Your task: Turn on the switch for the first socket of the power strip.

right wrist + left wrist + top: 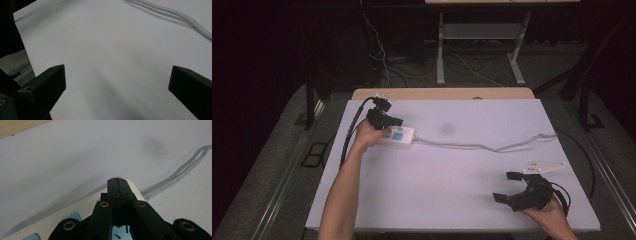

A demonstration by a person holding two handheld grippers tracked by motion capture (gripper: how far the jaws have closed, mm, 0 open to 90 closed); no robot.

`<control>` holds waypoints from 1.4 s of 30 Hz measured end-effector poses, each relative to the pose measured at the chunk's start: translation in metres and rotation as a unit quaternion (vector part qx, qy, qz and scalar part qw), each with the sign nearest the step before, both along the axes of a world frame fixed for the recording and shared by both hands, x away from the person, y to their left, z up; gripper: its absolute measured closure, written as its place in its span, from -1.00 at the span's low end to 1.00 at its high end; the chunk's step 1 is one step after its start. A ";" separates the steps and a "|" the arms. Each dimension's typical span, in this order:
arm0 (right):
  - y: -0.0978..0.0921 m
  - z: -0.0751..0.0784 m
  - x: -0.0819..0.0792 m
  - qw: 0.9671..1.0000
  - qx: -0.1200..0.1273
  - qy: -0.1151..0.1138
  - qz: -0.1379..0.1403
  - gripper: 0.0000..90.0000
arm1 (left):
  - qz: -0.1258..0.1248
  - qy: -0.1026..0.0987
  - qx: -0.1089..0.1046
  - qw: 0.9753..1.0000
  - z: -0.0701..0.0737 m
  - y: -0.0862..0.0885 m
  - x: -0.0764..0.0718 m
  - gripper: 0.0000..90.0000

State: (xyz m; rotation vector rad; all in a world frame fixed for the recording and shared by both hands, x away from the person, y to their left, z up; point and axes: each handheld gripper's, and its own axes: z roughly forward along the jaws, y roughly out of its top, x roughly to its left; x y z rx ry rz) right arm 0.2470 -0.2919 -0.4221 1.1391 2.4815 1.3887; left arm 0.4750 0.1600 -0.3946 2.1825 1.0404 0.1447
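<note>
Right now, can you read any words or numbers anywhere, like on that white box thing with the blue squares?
No text is readable.
White plastic power strip with blue panels: marks too small and blurred to read from the high view.
Same strip under the shut left gripper: small dark marks on a blue panel, illegible.

Left tool (397, 121) over power strip (399, 136)

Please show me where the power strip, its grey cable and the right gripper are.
power strip (399, 135), high view, on its white top with blue buttons.
grey cable (482, 146), high view, on its middle stretch.
right gripper (506, 186), high view, midway between its open fingertips.
</note>
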 end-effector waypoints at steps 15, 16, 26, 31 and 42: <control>0.000 0.000 0.000 1.000 -0.002 0.001 0.001 -0.98 | 0.005 0.014 0.013 1.000 -0.015 0.000 0.002 0.98; 0.000 0.000 0.000 1.000 -0.002 0.001 0.001 -0.98 | 0.005 0.014 0.013 1.000 -0.015 0.000 0.002 0.98; 0.000 0.000 -0.001 1.000 -0.003 0.000 0.003 -0.98 | 0.021 0.020 0.008 1.000 -0.016 -0.001 0.004 0.98; 0.001 0.000 -0.001 1.000 -0.003 0.001 0.003 -0.98 | 0.027 0.024 0.012 0.999 -0.017 -0.003 0.004 0.99; 0.002 0.001 -0.003 1.000 -0.004 -0.003 0.001 -0.98 | 0.048 0.022 -0.012 0.999 -0.022 -0.005 0.004 0.99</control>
